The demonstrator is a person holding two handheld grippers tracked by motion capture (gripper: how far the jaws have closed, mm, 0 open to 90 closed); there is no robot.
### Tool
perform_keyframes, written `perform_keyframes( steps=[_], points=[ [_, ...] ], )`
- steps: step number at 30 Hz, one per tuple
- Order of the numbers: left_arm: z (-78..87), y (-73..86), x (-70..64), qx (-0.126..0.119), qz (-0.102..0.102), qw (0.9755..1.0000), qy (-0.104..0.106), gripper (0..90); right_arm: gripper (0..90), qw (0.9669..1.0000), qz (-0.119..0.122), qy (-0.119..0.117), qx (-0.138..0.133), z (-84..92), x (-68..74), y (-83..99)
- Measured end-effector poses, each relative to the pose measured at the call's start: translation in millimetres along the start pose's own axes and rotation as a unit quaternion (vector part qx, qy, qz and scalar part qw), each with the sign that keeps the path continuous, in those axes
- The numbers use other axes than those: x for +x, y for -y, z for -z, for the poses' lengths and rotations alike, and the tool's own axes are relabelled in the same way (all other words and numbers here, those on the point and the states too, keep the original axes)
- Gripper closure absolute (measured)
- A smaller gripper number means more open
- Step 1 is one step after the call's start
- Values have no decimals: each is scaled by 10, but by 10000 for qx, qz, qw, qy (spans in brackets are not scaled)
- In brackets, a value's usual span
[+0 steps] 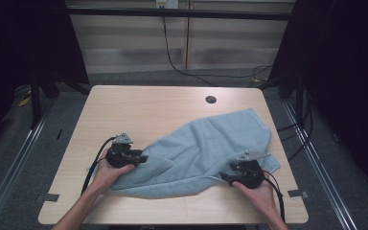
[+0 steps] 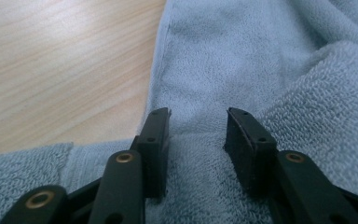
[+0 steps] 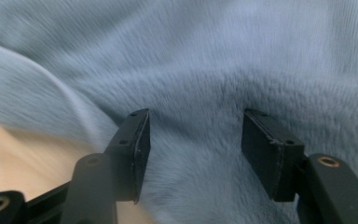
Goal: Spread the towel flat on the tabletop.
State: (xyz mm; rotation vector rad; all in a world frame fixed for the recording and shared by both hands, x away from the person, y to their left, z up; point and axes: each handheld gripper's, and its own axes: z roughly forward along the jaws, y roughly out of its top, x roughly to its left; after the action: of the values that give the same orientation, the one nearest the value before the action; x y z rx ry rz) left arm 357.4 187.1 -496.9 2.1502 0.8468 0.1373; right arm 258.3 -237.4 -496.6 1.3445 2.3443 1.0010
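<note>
The wooden table [image 1: 139,108] took up most of the floor space in front of the person, and both grippers worked over its near half. Across it lay a light blue towel [image 1: 211,143], rumpled and stretched on a slant: its far corner reached well beyond the right gripper [image 1: 226,178], toward the table's far right side, while its near edge ran between the two grippers. Well past both of them, near the far edge, sat a small dark round hole [image 1: 211,99] in the tabletop.

The left gripper [image 1: 143,158] rested at the towel's near left end, held in the left hand [image 1: 106,171]. In the left gripper view its jaws stood apart, with a flat stretch of towel [image 2: 242,60] lying under and between them; the pads pressed on nothing. A hemmed edge ran just off its left jaw, with bare wood [image 2: 60,60] beyond.

The right gripper, in the right hand [image 1: 258,189], sat at the towel's near right edge. In the right gripper view, which was blurred, its jaws were spread wide over the cloth [image 3: 214,65], not pinching it.
</note>
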Motion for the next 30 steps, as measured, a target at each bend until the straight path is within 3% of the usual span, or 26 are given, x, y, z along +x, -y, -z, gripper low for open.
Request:
perform_keyframes(
  steps=[2, 3, 4, 6, 9, 11, 14, 17, 20, 22, 25, 26, 28, 30],
  points=[
    [12, 11, -17, 45, -55, 9999, -81, 626, 459, 9998, 150, 125, -39, -18, 32, 21],
    [23, 26, -24, 47, -70, 9999, -107, 635, 521, 9996, 204, 189, 7, -11, 55, 22],
    [38, 42, -27, 46, -43, 9999, -114, 641, 638, 9994, 269, 224, 4, 4, 70, 30],
    [84, 78, -30, 61, -18, 9998, -174, 654, 777, 9996, 240, 126, 42, 58, 100, 67],
    [162, 142, -22, 57, 54, 9999, -125, 679, 828, 9998, 213, 19, 61, 158, 139, 152],
    [231, 194, -23, 50, 108, 9999, -107, 710, 832, 9999, 100, -69, -6, 283, 158, 225],
    [344, 278, -45, 106, 193, 9997, 121, 728, 823, 9998, -5, -150, -113, 426, 171, 310],
    [460, 362, -104, 71, 193, 9995, 247, 743, 768, 9993, -184, -268, -173, 533, 182, 406],
    [548, 383, -119, -121, 177, 9993, 320, 735, 694, 9987, -303, -103, -398, 688, 134, 453],
    [586, 336, -83, -298, 208, 9986, 380, 736, 690, 9973, -463, 64, -570, 772, 10, 472],
    [558, 199, -27, -500, 284, 9977, 361, 732, 618, 9962, -644, 304, -497, 734, -169, 507],
    [536, 168, -23, -533, 282, 9975, 355, 722, 589, 9956, -662, 492, -451, 701, -233, 521],
    [434, 95, -21, -424, 210, 9982, 382, 711, 562, 9930, -809, 618, -594, 698, -333, 531],
    [289, 58, -29, -196, 80, 9995, 232, 704, 553, 9908, -906, 676, -745, 747, -432, 510]
  ],
)
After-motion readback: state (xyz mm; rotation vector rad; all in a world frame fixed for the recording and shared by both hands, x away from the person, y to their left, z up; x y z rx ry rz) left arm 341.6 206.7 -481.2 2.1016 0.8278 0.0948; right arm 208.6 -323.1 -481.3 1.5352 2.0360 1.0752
